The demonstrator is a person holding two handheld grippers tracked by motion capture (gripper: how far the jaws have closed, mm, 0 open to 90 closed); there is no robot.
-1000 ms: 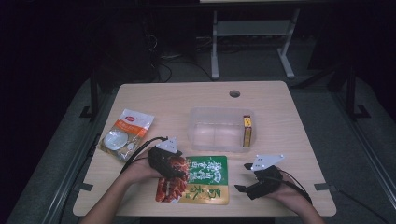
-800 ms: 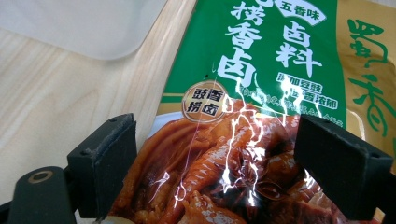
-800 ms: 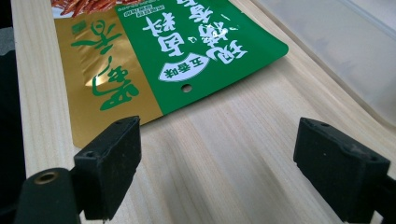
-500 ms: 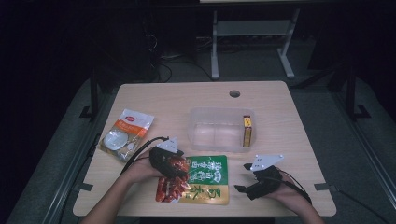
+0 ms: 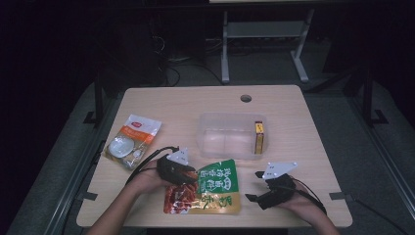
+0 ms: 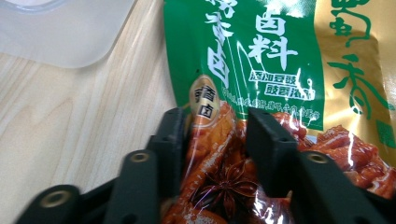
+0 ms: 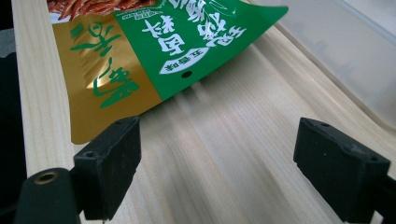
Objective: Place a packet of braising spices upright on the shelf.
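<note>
We see our left tool (image 6: 215, 140) just closed onto the snack pouch's (image 5: 210, 188) near-left edge; the pouch's long axis points away from the tool; our right tool (image 7: 217, 168) gapes wide beside it.

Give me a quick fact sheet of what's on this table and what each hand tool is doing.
Surface: wooden table
Front item: green and gold snack packet
Left gripper: fingers have just been closing and now pinch the snack packet's edge
Right gripper: fingers wide apart above bare wood, holding nothing
Middle: clear plastic box, a small yellow box standing inside at its right end
Far left: orange and white packet
</note>
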